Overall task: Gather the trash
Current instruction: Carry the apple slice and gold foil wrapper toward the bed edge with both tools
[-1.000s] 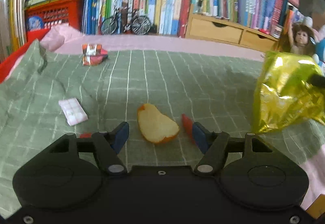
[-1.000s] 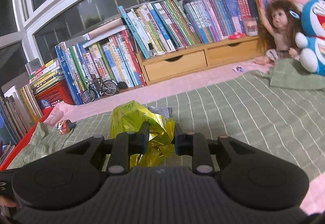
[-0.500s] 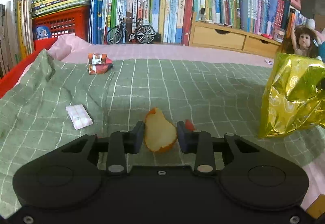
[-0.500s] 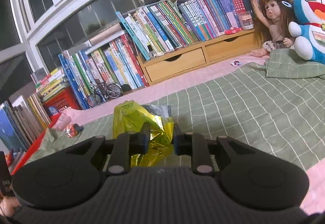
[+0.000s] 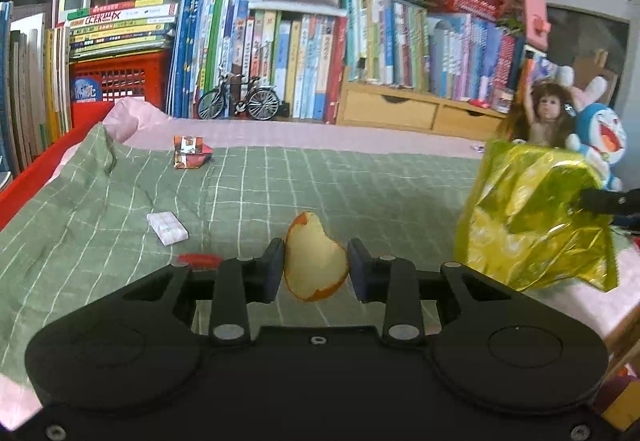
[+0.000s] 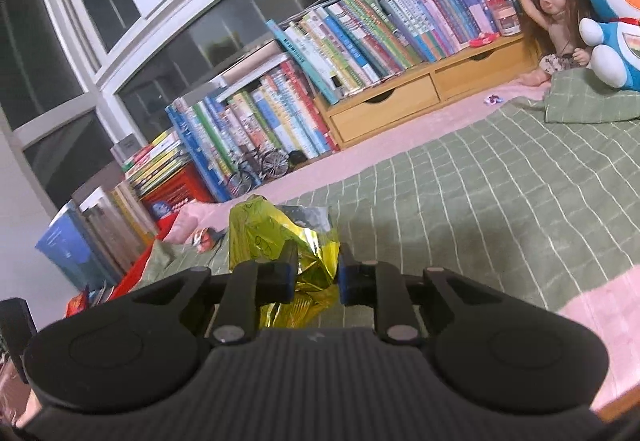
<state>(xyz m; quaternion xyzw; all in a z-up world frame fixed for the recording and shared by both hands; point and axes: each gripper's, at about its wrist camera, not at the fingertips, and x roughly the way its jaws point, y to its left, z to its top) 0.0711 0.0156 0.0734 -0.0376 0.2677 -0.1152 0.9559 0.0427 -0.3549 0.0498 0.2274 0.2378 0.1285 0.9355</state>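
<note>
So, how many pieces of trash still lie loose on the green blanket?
3: red-white wrapper far left, white packet nearer, red scrap beside the left gripper. More may be hidden.

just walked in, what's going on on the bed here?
A person is collecting trash off a green checked blanket with two handheld grippers. The left gripper has a piece of orange peel pinched between its pads. The right gripper is closing on a crumpled yellow foil bag. A white wrapper and a red-and-white wrapper lie uncollected on the blanket.
</note>
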